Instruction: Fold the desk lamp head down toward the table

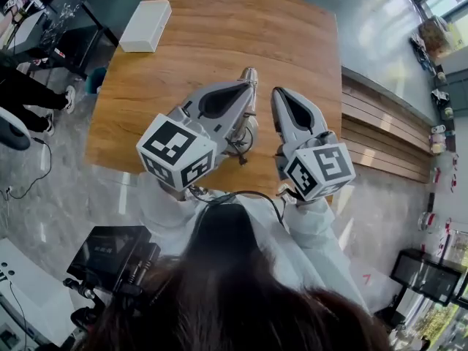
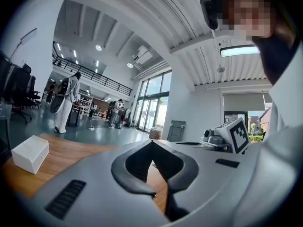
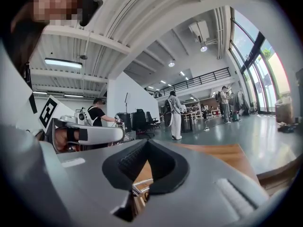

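Wooden table [image 1: 183, 35] fills the ground below, white box [image 1: 145, 25] at its far corner. Both tongs are raised and level: left gripper [image 1: 248, 86] and right gripper [image 1: 278, 93] have jaws pressed together, nothing in either. The desk lamp [image 1: 251, 74] sits below and between them, mostly hidden under the left one. Its long axis seems to run away from the person; left looks nearer

From my head I am looking steeply down at the table [image 1: 212, 35]; cameras on my left gripper [image 1: 251, 74] and right gripper [image 1: 277, 93] are facing level across it.
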